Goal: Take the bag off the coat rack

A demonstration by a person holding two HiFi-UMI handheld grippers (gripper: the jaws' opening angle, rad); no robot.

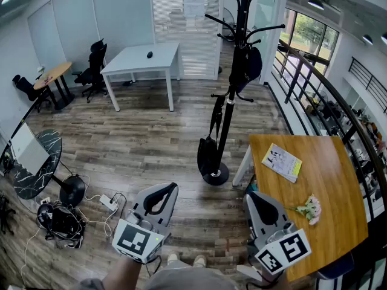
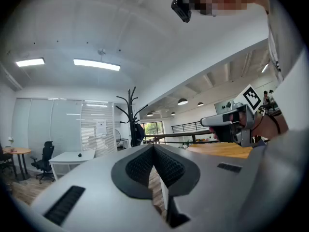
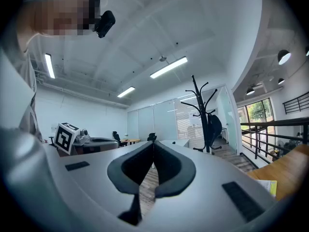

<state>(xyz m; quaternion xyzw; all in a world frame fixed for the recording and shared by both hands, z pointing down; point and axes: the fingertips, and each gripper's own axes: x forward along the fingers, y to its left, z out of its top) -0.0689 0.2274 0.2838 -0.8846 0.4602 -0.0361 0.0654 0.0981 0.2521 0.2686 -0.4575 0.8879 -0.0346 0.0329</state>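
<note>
L gripper [image 1: 171,188] & R gripper [image 1: 251,196] fingers clenched, empty; dark bag [image 1: 207,154] hangs low on coat rack [image 1: 240,23], prob. by strap.

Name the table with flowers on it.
The wooden table at the right, beside the coat rack: pink flowers and a booklet lie there. The white table carries only a small dark object.

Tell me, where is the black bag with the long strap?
In the head view, the black bag hangs low on the left side of the coat rack, near the floor and just left of the wooden table.
</note>
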